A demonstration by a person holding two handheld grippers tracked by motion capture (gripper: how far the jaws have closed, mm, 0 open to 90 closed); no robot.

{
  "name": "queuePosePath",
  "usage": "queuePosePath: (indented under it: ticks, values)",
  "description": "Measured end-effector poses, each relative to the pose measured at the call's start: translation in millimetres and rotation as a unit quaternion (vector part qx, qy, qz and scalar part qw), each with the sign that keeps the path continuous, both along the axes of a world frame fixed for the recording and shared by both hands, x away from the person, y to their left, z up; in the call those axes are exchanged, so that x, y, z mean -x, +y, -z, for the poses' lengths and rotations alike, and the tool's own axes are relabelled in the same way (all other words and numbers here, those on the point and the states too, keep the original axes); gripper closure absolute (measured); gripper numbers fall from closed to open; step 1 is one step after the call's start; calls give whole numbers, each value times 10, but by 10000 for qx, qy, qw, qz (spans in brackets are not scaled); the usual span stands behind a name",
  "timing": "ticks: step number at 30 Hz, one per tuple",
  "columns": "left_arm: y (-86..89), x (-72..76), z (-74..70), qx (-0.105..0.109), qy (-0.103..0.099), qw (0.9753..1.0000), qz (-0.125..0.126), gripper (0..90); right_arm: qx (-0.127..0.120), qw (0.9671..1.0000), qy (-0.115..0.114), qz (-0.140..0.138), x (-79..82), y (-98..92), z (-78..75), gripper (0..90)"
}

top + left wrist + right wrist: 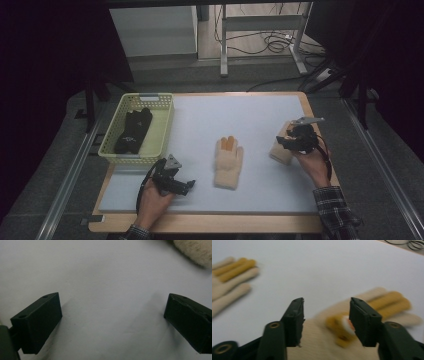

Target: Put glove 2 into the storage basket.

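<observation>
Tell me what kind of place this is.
Probably a lab data-collection bench, not a home: a white work mat on a table, metal frame legs with loose cables on the floor behind, and a hand-held left gripper near a cream glove.

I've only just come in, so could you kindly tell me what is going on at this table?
A person at a white-topped table holds a gripper in each hand. The right gripper hangs with open jaws over a cream glove with orange fingers near the table's right edge. The left gripper is open above bare tabletop at the front left. A second cream glove lies flat mid-table, and a pair of black gloves already sits in the yellow-green basket at the left.
</observation>
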State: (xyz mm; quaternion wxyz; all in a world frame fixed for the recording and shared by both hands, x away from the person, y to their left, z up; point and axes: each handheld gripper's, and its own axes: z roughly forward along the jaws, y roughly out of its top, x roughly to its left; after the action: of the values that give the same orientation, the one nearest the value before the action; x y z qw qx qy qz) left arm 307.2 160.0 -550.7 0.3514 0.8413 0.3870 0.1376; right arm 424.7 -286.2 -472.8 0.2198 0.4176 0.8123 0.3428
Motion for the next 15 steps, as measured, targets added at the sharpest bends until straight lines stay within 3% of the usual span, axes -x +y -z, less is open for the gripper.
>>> queuePosePath:
  ticks: [7,13,15]
  values:
    - [0,0,0,0,-1,10000,0,14,-60,9994,127,332,-89,-215,173,348]
    - [0,0,0,-4,-1,10000,3,14,-36,9991,230,365,-199,-217,397,316]
    - [0,0,0,-3,-2,10000,2,14,5,9992,219,344,-220,-198,457,350]
